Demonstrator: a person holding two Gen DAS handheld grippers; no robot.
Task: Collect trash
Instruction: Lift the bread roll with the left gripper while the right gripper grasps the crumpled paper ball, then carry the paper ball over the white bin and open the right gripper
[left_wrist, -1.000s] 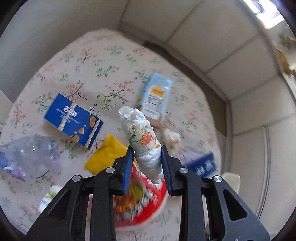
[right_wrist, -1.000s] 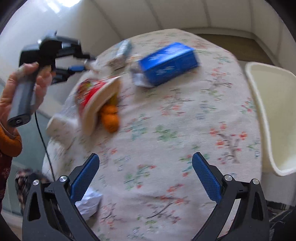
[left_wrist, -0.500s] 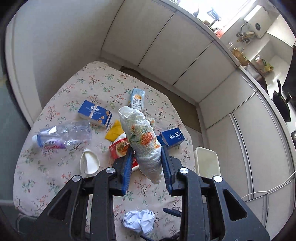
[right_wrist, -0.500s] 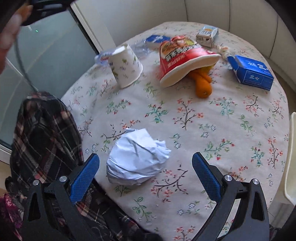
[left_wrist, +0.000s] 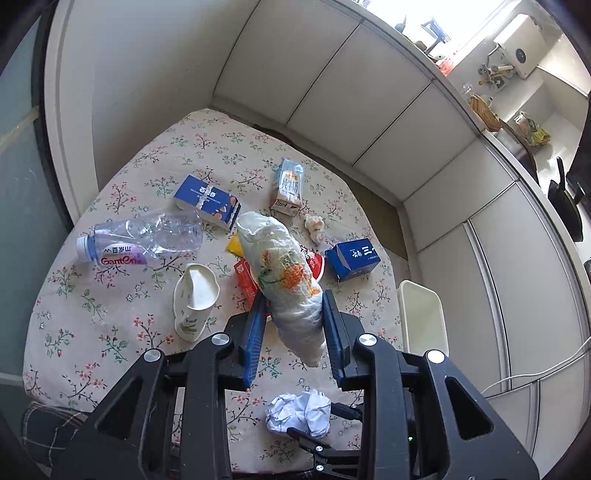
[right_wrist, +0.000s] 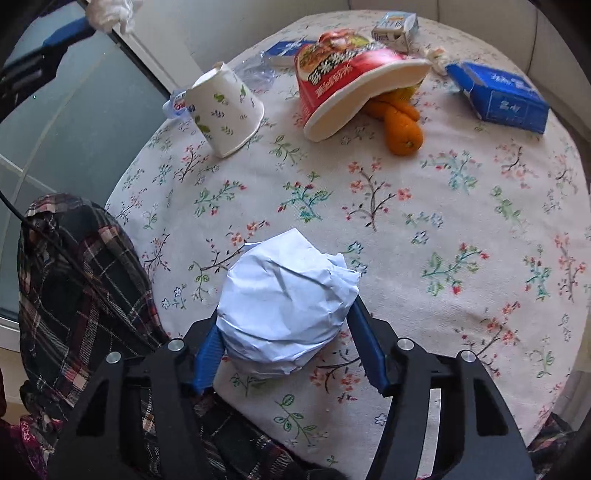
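Item: crumpled paper ball (right_wrist: 286, 304), pale blue-white, creased, resting at the bench (right_wrist: 461, 206) edge, six o'clock in the right view. My right gripper (right_wrist: 284, 345) had its fingers just closing around it; the left one touched, and I could not tell about the right. I judged a firm, centred squeeze best, then a straight lift. My left gripper (left_wrist: 293, 332) held a scrunched printed plastic bag (left_wrist: 284, 280), fingers nearly closed. White bin (left_wrist: 421, 317) at three o'clock.

A cream tablecloth (right_wrist: 424, 229) sprigged with small red, green and blue flowers carries a pale blue-white paper ball (right_wrist: 284, 306), a red noodle bowl (right_wrist: 343, 74), orange peel (right_wrist: 402, 125) and blue cartons (right_wrist: 502, 96).
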